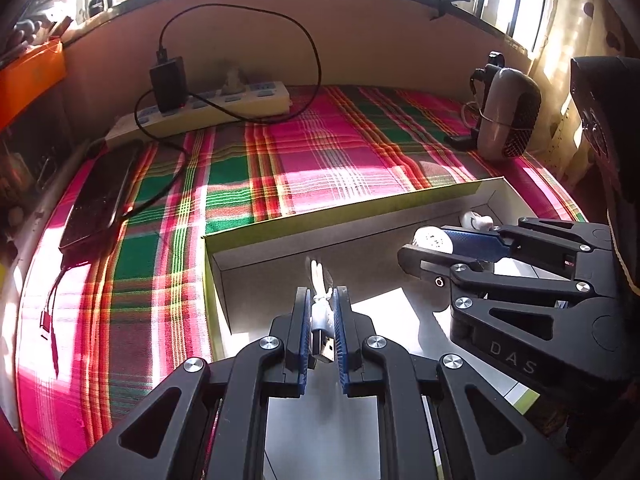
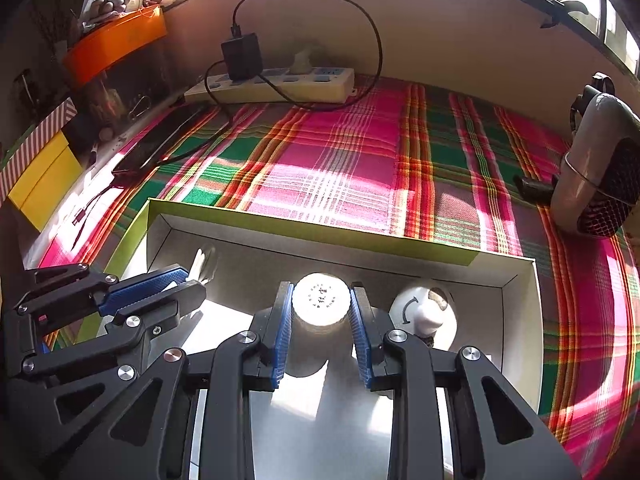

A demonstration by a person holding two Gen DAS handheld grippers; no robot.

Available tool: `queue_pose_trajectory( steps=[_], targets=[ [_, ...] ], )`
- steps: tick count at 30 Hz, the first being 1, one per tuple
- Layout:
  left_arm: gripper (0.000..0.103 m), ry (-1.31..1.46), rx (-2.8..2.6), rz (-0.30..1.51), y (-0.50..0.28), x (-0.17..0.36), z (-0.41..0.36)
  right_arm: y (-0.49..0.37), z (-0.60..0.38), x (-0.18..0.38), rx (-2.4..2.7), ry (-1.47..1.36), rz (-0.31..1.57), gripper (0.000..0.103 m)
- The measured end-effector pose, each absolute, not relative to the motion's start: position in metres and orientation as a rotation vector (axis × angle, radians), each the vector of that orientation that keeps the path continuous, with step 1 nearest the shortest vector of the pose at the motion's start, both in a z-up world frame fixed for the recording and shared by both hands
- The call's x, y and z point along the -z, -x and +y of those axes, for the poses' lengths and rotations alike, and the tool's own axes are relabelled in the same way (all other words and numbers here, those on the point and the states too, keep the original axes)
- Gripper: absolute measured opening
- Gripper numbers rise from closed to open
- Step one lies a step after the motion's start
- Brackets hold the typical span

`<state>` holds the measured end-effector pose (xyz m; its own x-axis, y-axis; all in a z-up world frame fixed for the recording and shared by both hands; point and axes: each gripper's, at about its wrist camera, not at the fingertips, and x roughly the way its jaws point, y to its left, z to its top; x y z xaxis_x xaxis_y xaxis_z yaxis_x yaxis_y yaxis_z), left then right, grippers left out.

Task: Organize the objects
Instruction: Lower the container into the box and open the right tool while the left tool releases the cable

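While the left claw (image 1: 322, 312) pinches a white USB cable (image 1: 320, 312), the right claw (image 2: 320, 308) clamps a white bottle (image 2: 320, 300) over the box (image 2: 304, 224).

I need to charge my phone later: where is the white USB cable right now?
The white USB cable is clamped in the left tool, over the left part of the open box, left of the white bottle held by the right tool.

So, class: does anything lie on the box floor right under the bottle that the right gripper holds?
Nothing visible. The bottle hangs over bare box floor; a white round thing lies beside it, to the right.
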<state>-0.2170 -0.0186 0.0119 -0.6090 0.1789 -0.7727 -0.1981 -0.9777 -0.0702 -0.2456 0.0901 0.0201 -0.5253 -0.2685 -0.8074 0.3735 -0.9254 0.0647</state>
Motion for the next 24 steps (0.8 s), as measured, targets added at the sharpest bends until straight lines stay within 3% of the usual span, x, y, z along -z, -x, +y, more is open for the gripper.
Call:
queue_pose_trajectory(
  steps=[15,19,24],
  targets=[
    [0.011,1.274,-2.654,0.044,0.2208,-0.0116,-0.0182,0.2490,0.0932,-0.0205,2.481,-1.287,0.146,0.032],
    [0.011,1.274,-2.654,0.045,0.2209,-0.0120,-0.0178,0.2498,0.0955,-0.0206,2.481,-1.293,0.116,0.046],
    [0.013,1.275,-2.660,0.047,0.2207,-0.0124,-0.0181,0.2498,0.0970,-0.0212,2.497,-1.295,0.106,0.047]
  ],
)
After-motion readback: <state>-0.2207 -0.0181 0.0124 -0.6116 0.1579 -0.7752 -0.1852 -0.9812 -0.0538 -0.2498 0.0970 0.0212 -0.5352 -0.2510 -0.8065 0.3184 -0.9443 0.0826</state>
